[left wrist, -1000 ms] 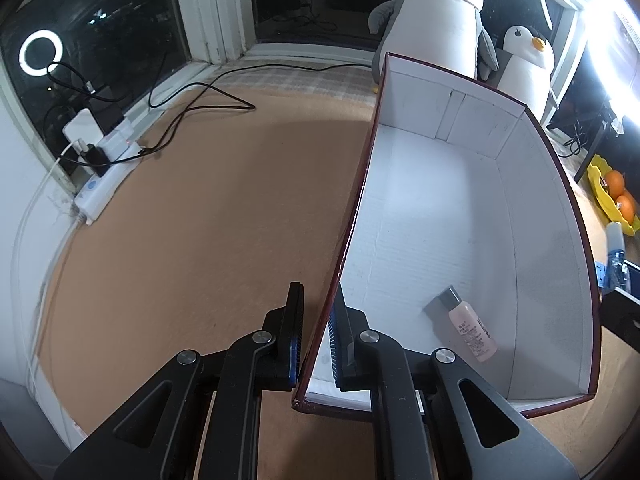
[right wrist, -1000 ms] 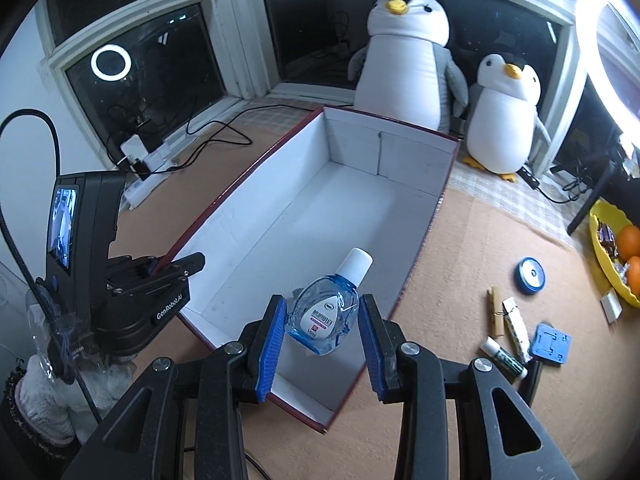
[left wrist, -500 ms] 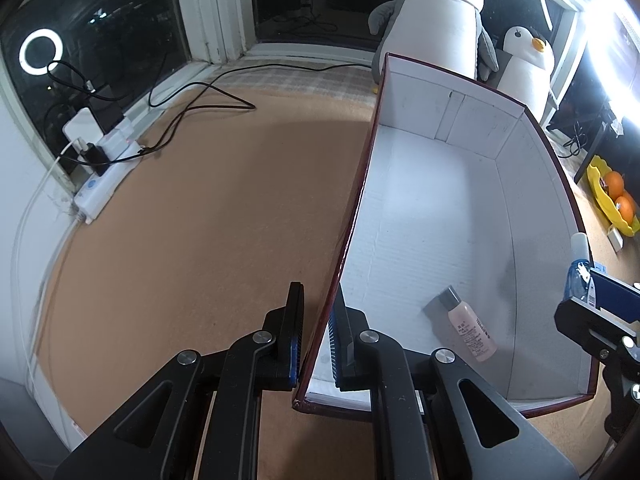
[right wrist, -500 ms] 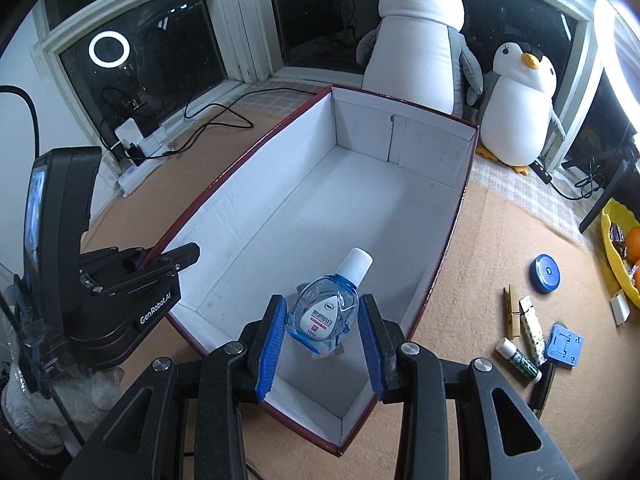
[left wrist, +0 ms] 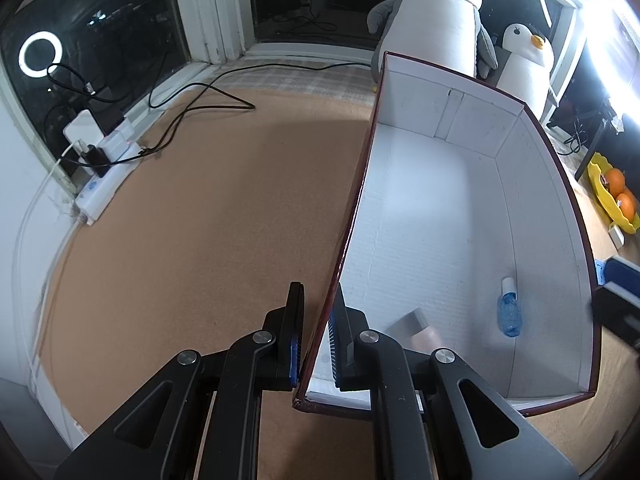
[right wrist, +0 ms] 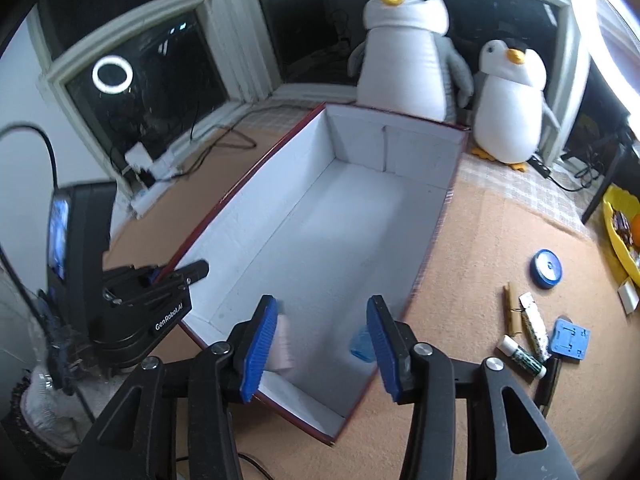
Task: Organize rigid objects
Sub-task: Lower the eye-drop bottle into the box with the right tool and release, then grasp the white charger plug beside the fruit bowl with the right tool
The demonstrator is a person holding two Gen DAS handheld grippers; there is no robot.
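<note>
A long box (left wrist: 536, 216), white inside and dark red outside, stands on the brown mat. My left gripper (left wrist: 318, 289) is shut on its left wall near the front corner; the right wrist view shows that gripper (right wrist: 160, 280) clamped there too. A blue bottle with a white cap (left wrist: 509, 311) lies on the box floor beside a pink bottle (left wrist: 425, 334), which my finger half hides. My right gripper (right wrist: 321, 302) hovers over the box (right wrist: 360, 140) with its jaws opening and nothing pressed between them. The blue bottle (right wrist: 361, 345) lies below its right finger, the pink bottle (right wrist: 282, 343) by its left.
Right of the box lie a round blue tin (right wrist: 547, 269), a wooden clothespin (right wrist: 512, 309), a white tube (right wrist: 534, 326), a stick with a white cap (right wrist: 521, 356) and a blue square piece (right wrist: 569, 338). A yellow fruit bowl (right wrist: 618, 232), two plush penguins (right wrist: 408, 48) and a power strip (left wrist: 106, 178) ring the mat.
The right gripper's jaws spread and the blue bottle left them; it now lies on the box floor. The left gripper keeps its hold on the box wall.
</note>
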